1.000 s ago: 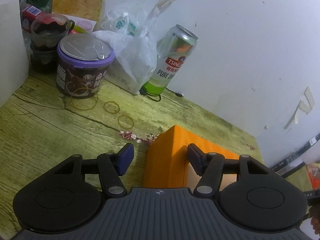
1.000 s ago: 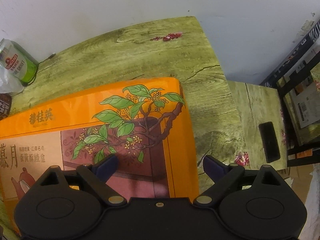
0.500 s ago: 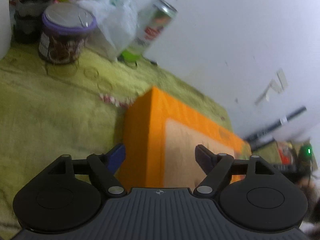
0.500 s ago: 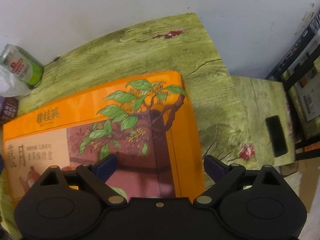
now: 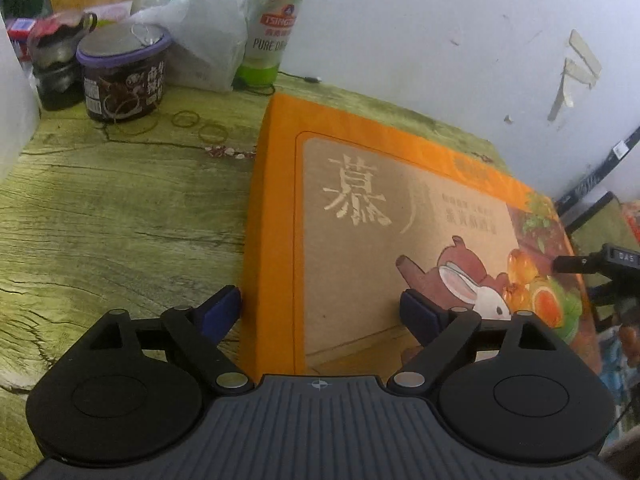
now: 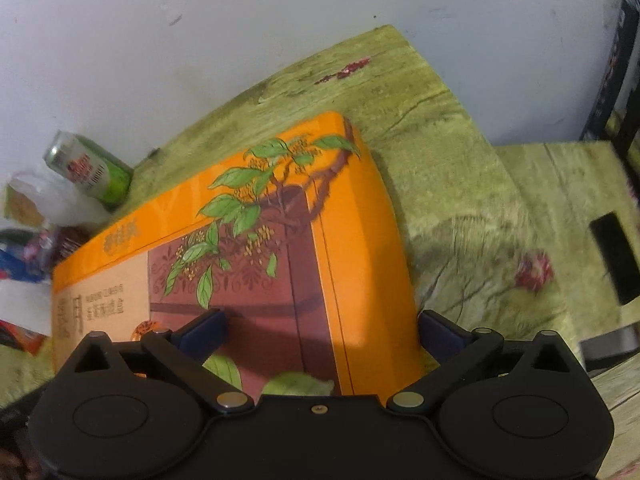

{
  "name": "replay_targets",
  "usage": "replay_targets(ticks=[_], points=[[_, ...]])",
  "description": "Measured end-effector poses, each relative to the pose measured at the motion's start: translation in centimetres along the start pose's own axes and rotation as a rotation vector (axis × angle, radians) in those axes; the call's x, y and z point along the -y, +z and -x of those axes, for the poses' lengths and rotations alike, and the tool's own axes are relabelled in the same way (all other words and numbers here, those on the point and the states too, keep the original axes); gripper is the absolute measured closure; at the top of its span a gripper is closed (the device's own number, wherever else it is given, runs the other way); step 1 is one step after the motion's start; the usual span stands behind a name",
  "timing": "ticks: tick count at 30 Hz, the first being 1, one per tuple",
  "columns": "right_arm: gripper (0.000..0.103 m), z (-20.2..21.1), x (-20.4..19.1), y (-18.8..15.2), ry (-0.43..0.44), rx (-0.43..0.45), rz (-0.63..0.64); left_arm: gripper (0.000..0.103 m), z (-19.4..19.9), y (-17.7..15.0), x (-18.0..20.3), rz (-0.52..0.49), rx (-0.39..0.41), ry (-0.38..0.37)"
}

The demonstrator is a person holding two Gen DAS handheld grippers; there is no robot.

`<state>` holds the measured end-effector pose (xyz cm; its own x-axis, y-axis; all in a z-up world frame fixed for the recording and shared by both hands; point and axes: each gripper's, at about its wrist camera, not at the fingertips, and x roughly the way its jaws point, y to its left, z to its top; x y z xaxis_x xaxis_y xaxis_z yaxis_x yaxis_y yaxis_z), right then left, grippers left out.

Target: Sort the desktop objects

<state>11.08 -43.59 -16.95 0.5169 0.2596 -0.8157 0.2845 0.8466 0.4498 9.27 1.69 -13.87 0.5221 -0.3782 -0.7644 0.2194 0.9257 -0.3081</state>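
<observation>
The left gripper (image 5: 320,312) and the right gripper (image 6: 320,330) both hover over the orange gift box (image 5: 400,216), and the jaws of both are opening. Each pair straddles one end of the box: one blue pad hangs outside the edge, the other stands over the printed lid. The pads press on nothing, so the box is not grasped; it lies flat on the green wood-print table (image 5: 112,208), close to the white wall.

To do this step well, I think the two hands should come down together, so that each outer pad passes the side of the box without pushing it. The box is wide and probably light, so an uneven lift could tilt it. Closing at the same height on both ends looks safest.

The left wrist view shows the items at the far corner: a white plastic bag (image 5: 200,32), a Tsingtao beer can (image 5: 272,28) standing beside it, a purple-lidded snack cup (image 5: 122,76), and some rubber bands (image 5: 200,126) on the table. It also shows the tip of the right gripper at the edge of the picture. The right wrist view shows the other end of the table, with a lower surface beyond it and a small black object (image 6: 614,256) lying there, which I cannot identify.
</observation>
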Motion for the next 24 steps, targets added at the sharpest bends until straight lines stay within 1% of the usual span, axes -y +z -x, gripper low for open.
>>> replay_targets(ticks=[3,7,12,14,16,17,20,22,24], points=[[0.000,0.4,-0.5,-0.5,-0.014,0.038,0.009,0.015,0.3,0.4,0.9,-0.021,-0.017,0.025],[0.000,1.7,-2.3,-0.7,-0.024,0.092,0.072,0.015,1.3,1.1,1.3,-0.011,-0.028,0.019],[0.000,3.9,-4.6,-0.1,-0.036,0.116,0.117,0.015,3.9,2.1,1.5,0.013,-0.021,-0.003],[0.000,5.0,-5.3,0.0,-0.043,0.108,0.114,0.011,4.9,2.3,1.5,0.019,-0.045,-0.027],[0.000,6.0,-5.8,-0.2,-0.050,0.093,0.105,0.008,5.3,1.9,1.2,0.027,-0.098,-0.049],[0.000,6.2,-5.8,-0.4,-0.052,0.075,0.099,0.007,5.3,1.6,1.0,0.036,-0.120,-0.055],[0.001,6.4,-5.6,-1.7,-0.067,0.029,0.099,0.007,4.7,0.3,0.1,0.087,-0.147,-0.052],[0.001,6.4,-5.6,-2.6,-0.068,0.007,0.096,0.007,4.5,0.0,0.1,0.099,-0.144,-0.037],[0.001,6.6,-5.8,-3.1,-0.072,0.006,0.090,0.007,4.8,0.2,0.5,0.081,-0.114,-0.027]])
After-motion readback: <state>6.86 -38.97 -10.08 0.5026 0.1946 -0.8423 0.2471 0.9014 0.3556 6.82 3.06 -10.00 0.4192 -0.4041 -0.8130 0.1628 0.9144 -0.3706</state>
